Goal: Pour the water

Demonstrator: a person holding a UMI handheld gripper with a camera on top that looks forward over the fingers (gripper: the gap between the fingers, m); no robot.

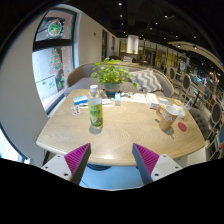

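Gripper hangs over near edge of a pale wood table, fingers spread wide w/ nothing btwn them, purple pads facing in. Bottle w/ green label stands upright beyond left finger, well apart. Potted plant behind it; cup off to right.
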